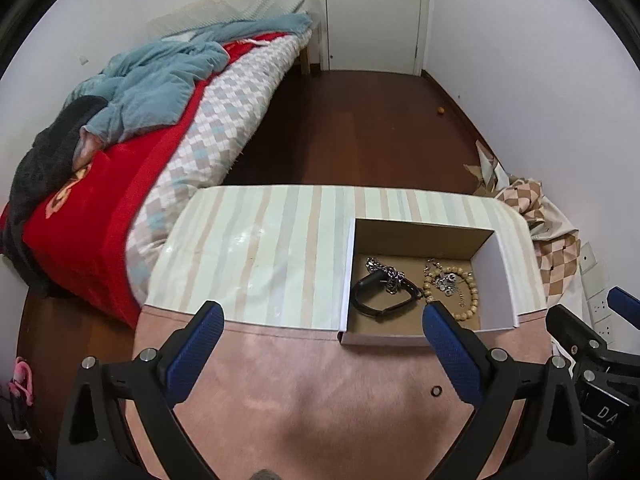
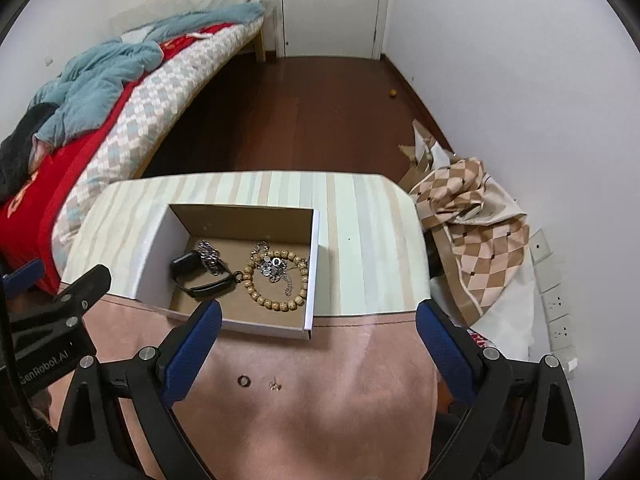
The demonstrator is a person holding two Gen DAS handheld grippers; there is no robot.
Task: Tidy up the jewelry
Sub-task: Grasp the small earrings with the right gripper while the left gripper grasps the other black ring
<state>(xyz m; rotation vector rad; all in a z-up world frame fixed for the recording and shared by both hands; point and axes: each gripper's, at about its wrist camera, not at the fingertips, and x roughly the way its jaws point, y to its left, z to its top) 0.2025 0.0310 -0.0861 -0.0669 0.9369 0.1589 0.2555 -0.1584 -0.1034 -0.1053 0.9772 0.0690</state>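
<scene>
Nearest the lens, the left gripper (image 1: pixel 322 320) hovers over the pink cloth (image 1: pixel 304 392) on the table's near half, its blue-padded fingers (image 1: pixel 200 344) spread wide with nothing between them. Past the pink cloth's far hem lies a striped cloth (image 1: pixel 260 240), bare all the way to the table's far-left corner, so most of the open room sits there. Left of the table a bed (image 1: pixel 120 184) runs close along its edge; dark wood floor (image 1: pixel 360 128) stretches beyond the far edge to a white door (image 1: pixel 372 12). Toward the right, a shallow cardboard box (image 2: pixel 236 216) straddles the seam of the two cloths and holds a black wristband (image 2: pixel 200 276), a silver chain (image 2: pixel 210 258) and a wooden bead bracelet (image 2: pixel 276 302). On the pink cloth, just short of the box's near wall, lie a small dark ring (image 2: pixel 243 380) and, beside it, a tiny metal piece (image 2: pixel 274 385) too small to identify. The right gripper (image 2: pixel 318 318) is likewise wide apart and empty above these. Its neighbour's body reads "GenRobot.AI" in the right wrist view; letters "DA" show at the right edge of the left wrist view. A checkered cloth (image 2: pixel 472 240) is heaped off the table's right edge.
</scene>
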